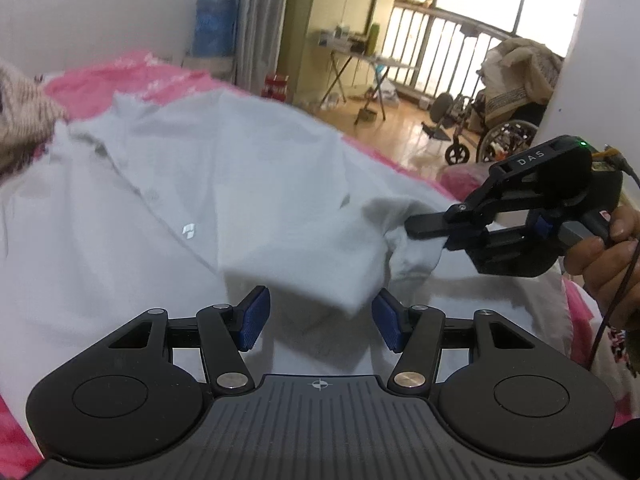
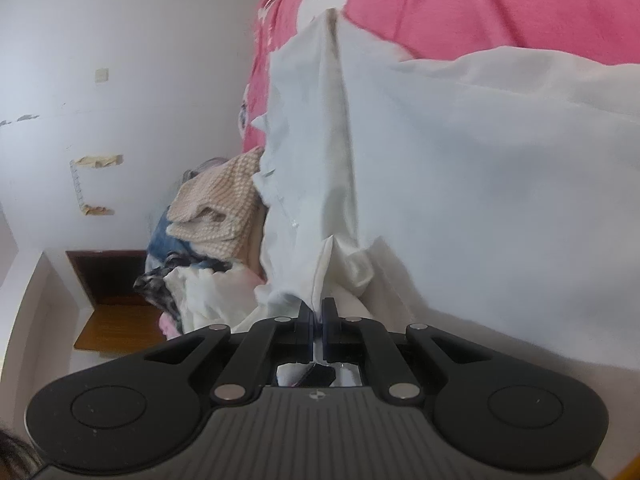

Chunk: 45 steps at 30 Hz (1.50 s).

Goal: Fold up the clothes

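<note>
A pale white button shirt lies spread over a pink bed cover. My left gripper hovers just above its near part, open, blue pads well apart. A raised fold of the shirt hangs close to the right-hand pad, and neither pad presses on it. At the right, my right gripper, held by a hand, is shut on a bunched edge of the shirt. In the right wrist view the same gripper pinches a ridge of the shirt between closed fingers.
A heap of other clothes, with a beige checked piece on top, lies at the shirt's collar end by the wall. Beyond the bed stand a wheelchair, a folding table and a blue water bottle. A wooden cabinet sits low.
</note>
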Motion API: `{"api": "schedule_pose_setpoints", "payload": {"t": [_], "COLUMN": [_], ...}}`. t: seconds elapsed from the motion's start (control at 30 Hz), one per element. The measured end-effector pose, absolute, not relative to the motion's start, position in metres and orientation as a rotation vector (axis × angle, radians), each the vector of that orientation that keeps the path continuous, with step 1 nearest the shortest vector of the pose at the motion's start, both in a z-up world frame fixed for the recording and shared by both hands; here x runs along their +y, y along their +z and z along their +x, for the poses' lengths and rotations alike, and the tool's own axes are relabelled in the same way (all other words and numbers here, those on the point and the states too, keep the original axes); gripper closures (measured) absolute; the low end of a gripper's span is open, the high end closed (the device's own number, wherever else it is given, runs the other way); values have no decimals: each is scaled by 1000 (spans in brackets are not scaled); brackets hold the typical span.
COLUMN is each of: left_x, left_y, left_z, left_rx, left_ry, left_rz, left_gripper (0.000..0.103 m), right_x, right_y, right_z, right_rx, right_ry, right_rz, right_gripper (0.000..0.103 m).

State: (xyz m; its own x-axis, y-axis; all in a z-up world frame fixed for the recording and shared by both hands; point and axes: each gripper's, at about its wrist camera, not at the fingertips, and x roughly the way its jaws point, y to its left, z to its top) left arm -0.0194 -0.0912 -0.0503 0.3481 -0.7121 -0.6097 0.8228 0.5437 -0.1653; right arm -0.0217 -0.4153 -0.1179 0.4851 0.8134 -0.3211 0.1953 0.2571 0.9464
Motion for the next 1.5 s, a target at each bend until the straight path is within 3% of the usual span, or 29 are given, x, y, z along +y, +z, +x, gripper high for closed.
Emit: {"api": "schedule_pose_setpoints", "payload": {"t": [0.1, 0.17, 0.23, 0.33, 0.53, 0.63, 0.7, 0.77, 0.97, 1.07, 1.2, 1.23, 1.27, 1.33, 1.5], "left_x": [-92, -93, -89, -66, -13, 0, 2, 0, -5, -7, -2, -2, 0, 2, 3], "left_y": [-46, -44, -41, -40, -86, -100, -106, -107, -96, -94, -93, -91, -89, -85, -83], "left_z": [-23, -21, -16, 4, 49, 53, 51, 47, 39, 38, 36, 36, 36, 37, 44], "left_rx": [672, 699, 773, 939, 1299, 1309, 1313, 1301, 1202, 1198, 1186, 1181, 1169, 1145, 1128], "left_ry": [-1038, -1055, -1053, -1055, -984, -909, -894, -893, -935, -940, -942, -942, -942, -941, -917], "left_rz": [168, 140, 64, -213, -931, -934, -907, -855, -665, -677, -733, -748, -764, -795, -817], "left_gripper": [55, 73, 85, 89, 89, 84, 78, 73, 61, 61, 61, 61, 61, 61, 55], "right_x": [-410, -406, -403, -399, -395, -394, -392, -389, -367, -346, -315, -309, -305, -303, -387], "right_y": [-111, -106, -101, -93, -87, -89, -88, -86, -61, -49, -41, -40, -40, -40, -96], "right_z": [-22, -22, -22, -23, -26, -29, -31, -34, -48, -59, -67, -67, -65, -58, -6], "right_rx": [1027, 1033, 1048, 1081, 1190, 1207, 1205, 1200, 1108, 1034, 954, 951, 961, 977, 994], "right_ry": [595, 629, 654, 681, 627, 604, 600, 600, 654, 682, 732, 747, 760, 790, 580], "right_rz": [1265, 1257, 1249, 1230, 1112, 1058, 1007, 944, 606, 415, 190, 160, 157, 207, 1140], "right_gripper": [99, 99, 99, 99, 97, 91, 80, 62, 56, 56, 59, 66, 84, 96, 96]}}
